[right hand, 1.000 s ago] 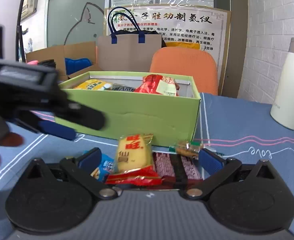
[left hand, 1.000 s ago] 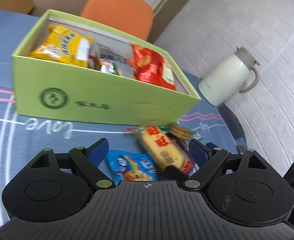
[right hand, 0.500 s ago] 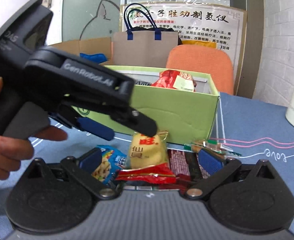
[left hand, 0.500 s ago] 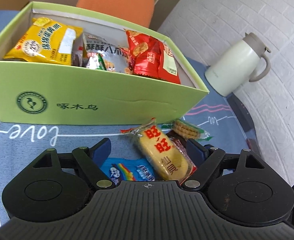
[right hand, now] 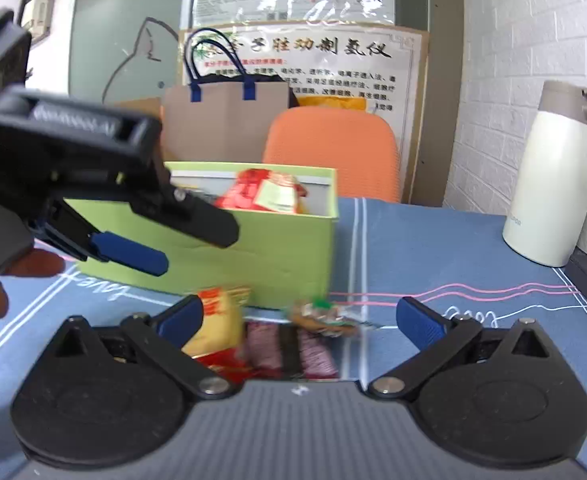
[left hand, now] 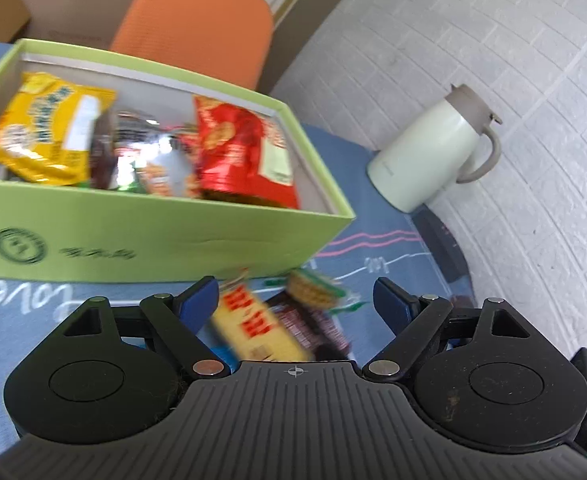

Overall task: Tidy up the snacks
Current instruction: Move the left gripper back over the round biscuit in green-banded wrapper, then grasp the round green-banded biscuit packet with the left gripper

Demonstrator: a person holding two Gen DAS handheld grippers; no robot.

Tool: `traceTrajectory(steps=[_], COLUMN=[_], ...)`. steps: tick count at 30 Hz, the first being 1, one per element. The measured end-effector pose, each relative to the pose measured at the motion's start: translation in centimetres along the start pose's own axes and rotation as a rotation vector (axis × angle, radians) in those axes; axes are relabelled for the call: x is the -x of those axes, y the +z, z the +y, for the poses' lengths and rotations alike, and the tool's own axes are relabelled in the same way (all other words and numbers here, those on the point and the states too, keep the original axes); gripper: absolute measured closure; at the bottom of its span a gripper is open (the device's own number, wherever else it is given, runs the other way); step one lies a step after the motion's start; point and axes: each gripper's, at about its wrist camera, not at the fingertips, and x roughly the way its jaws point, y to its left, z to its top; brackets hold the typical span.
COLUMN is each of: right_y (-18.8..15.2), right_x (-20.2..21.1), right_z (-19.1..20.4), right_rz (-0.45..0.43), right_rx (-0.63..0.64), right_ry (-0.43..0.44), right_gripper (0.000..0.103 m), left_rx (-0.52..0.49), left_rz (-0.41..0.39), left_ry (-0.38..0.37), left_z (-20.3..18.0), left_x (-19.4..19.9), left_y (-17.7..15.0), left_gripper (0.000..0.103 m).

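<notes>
Snacks lie loose on the blue printed tablecloth (right hand: 445, 240) just in front of the light-green cardboard box (left hand: 165, 236), which already holds a yellow crinkly packet (left hand: 41, 128), a silvery foil packet (left hand: 133, 152) and a red foil bag (left hand: 245, 156); the unsorted ones are a yellow rice-cracker pack with red lettering (left hand: 253, 328), a dark maroon wrapped bar (right hand: 289, 348), a small clear-wrapped biscuit pack with green ends (right hand: 321, 316) and, barely showing, a blue wrapper (left hand: 219, 350). The left gripper (left hand: 293, 296) hovers over this pile with its blue-padded jaws set wide; they have just been closing a little, the cracker pack lies below the gap, and the pads press on nothing. The right gripper (right hand: 299, 314) stands spread wide above the same pile, likewise empty-handed. By my judgement these packs are light, air-puffed and slick; the film will crinkle and slide, and the crackers and biscuits inside would break under a hard squeeze; the cracker pack is best taken across its narrow width near the middle, gently, or by a crimped end seal. A cream insulated jug with a grey lid (right hand: 553, 176) stands well apart by the white brick wall (left hand: 453, 40).
</notes>
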Motion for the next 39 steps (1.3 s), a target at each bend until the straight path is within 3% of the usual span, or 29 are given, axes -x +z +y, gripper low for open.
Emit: traceTrajectory(steps=[3, 6, 8, 10, 12, 18, 23, 27, 30, 35, 39], right_y=[0.1, 0.7, 1.0, 1.0, 0.7, -2.0, -4.3, -6.0, -6.8, -7.3, -7.6], right_x=[-1.2, -3.4, -4.8, -5.2, -4.9, -1.3, 3.1, 6.8, 8.2, 9.3, 8.1], right_z=[-1.7, -3.1, -3.8, -4.7, -5.3, -7.3, -7.1, -6.4, -5.1, -4.9, -4.6], right_rz=[0.025, 0.097, 0.142, 0.157, 0.164, 0.165, 0.164, 0.157, 0.139, 0.106, 0.137], right_rx=[-0.037, -0.074, -0.084, -0.108, -0.125, -0.213, -0.228, -0.23, -0.181, -0.161, -0.166], right_ry=[0.056, 0.229, 0.237, 0.286, 0.313, 0.314, 0.221, 0.151, 0.091, 0.01, -0.006], right_gripper=[0.001, 0.001, 0.001, 0.001, 0.001, 0.001, 0.001, 0.001, 0.001, 0.001, 0.001], left_rx=[-0.001, -0.023, -0.031, -0.041, -0.05, -0.1, -0.173, -0.153, -0.139, -0.147, -0.214], left_rz=[0.071, 0.141, 0.186, 0.204, 0.215, 0.221, 0.264, 0.305, 0.292, 0.239, 0.203], left_ry=[-0.022, 0.005, 0.061, 0.072, 0.071, 0.056, 0.01, -0.043, -0.05, 0.014, 0.133], left_z=[-1.3, -2.5, -3.0, -3.2, -3.5, -6.3, -9.9, -10.6, -10.4, -10.9, -11.9], left_x=[-3.2, -6.5, -8.2, -9.2, -9.4, -9.2, -8.7, -8.1, -7.2, -6.1, -6.6], left_y=[1.2, 1.8, 1.9, 1.7, 1.2, -1.2, -5.4, -8.8, -10.7, -10.9, -10.9], left_gripper=[0.042, 0.049, 0.061, 0.064, 0.079, 0.079, 0.074, 0.074, 0.071, 0.051, 0.047])
